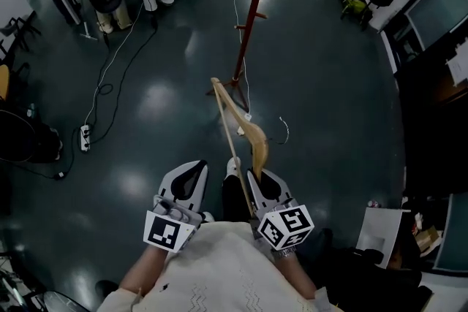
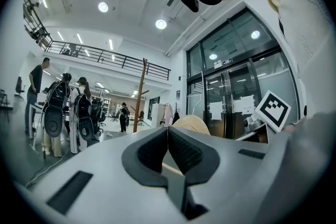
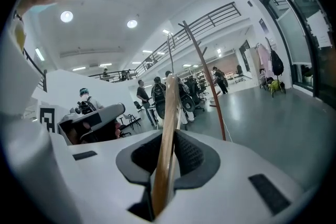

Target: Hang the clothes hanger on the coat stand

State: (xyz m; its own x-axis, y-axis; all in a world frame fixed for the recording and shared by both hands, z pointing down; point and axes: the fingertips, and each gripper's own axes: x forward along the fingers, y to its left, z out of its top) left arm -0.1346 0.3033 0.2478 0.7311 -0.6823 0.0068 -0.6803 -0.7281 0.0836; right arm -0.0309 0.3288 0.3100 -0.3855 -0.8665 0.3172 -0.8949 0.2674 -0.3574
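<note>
Wooden hanger gripped on the right, coat stand further out

On the left, the left gripper (image 1: 194, 167) is held low over the dark floor (image 1: 329, 84). In the left gripper view its jaws (image 2: 168, 131) are seen pressed together with nothing pinched between them. Just beside it, the right gripper (image 1: 244, 172) is clamped tight on the thin straight bar of the wooden hanger (image 1: 258, 142), and in the right gripper view (image 3: 171, 136) that bar (image 3: 167, 134) is seen running up out of the closed pads. The hanger is tilted forward and away from the body, curved shoulder out to the right. The reddish coat stand (image 1: 252, 11) is seen upright further ahead, well apart from the hanger, so nothing is hung on it yet.
</note>
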